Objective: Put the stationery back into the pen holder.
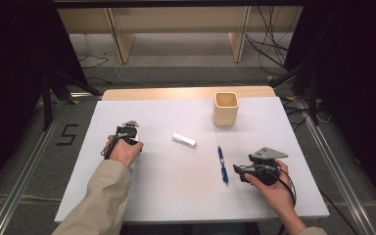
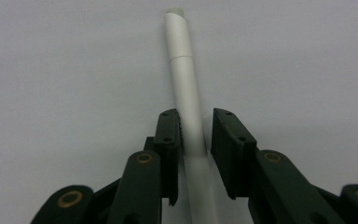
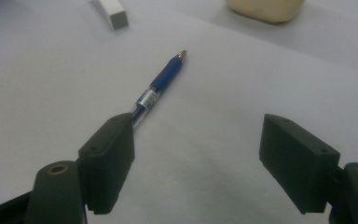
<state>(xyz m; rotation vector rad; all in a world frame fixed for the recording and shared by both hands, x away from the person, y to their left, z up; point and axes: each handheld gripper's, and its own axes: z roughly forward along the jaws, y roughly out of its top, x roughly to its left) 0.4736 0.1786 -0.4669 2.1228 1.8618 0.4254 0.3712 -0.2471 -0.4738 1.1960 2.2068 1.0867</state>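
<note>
Your left hand-held gripper [image 2: 196,140] nearly clamps the white pen [image 2: 186,88]; your right hand-held gripper [image 3: 198,163] gapes beside the blue pen [image 3: 161,86].

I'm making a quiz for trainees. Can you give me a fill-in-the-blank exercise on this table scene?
The pen lying before the right tool is ____ in colour.
The white marker lies ____ the jaws of the left tool.
The right tool's jaws stand wide ____.
The beige cup stands ____ on the table.
Missing words: blue; between; open; upright.
</note>
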